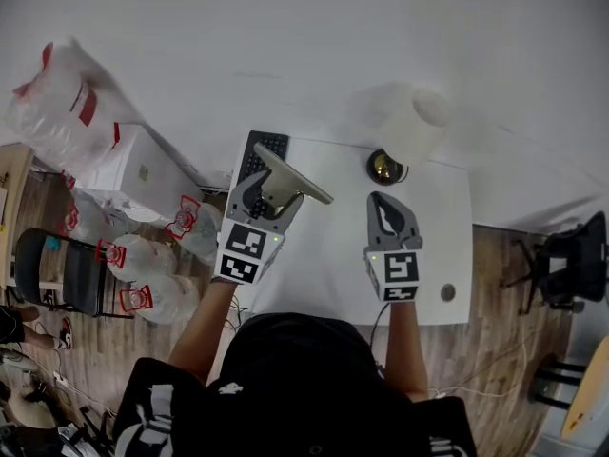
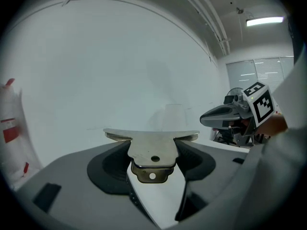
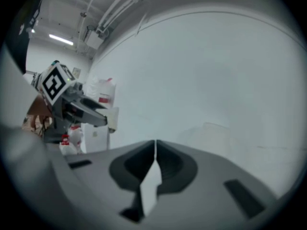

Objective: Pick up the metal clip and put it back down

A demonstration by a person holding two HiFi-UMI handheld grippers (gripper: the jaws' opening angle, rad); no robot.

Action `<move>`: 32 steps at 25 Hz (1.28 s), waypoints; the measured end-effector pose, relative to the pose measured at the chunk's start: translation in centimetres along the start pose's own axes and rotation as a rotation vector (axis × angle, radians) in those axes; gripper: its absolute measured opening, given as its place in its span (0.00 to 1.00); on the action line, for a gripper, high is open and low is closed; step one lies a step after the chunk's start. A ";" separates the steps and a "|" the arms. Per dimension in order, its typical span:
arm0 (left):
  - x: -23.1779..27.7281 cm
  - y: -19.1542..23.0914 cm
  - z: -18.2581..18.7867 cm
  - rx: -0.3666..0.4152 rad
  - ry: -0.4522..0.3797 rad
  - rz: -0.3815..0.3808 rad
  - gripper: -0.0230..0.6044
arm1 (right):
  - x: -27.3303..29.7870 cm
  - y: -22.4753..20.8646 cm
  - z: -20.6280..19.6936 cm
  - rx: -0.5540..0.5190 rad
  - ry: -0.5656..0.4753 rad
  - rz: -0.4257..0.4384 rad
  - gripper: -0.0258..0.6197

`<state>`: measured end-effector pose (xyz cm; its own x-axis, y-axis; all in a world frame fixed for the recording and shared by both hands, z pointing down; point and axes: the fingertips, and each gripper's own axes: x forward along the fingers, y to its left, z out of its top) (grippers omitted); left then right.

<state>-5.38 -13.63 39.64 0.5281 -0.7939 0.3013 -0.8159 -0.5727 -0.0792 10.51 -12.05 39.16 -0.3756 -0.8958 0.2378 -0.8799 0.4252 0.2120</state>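
Left gripper (image 2: 153, 146) jaws clamp the metal clip (image 2: 152, 157) between them; right gripper (image 3: 154, 150) jaws are together.

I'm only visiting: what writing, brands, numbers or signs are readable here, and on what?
None can be read.
The marker cubes on the left hand-held gripper and right hand-held gripper: black-and-white square patterns, no letters.
Red labels on the plastic bags: too blurred.
Keys of the keyboard: too small.
The metal clip: no print.
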 end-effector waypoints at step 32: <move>-4.6 0.6 6.8 -0.036 -0.158 0.044 0.52 | -1.4 -1.0 5.8 -0.041 -0.132 -0.014 0.09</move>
<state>-6.66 -11.70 31.72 0.5196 -0.8420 0.1452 -0.8455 -0.5312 -0.0540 10.20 -11.99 33.08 -0.4009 -0.9097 0.1079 -0.8738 0.4151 0.2531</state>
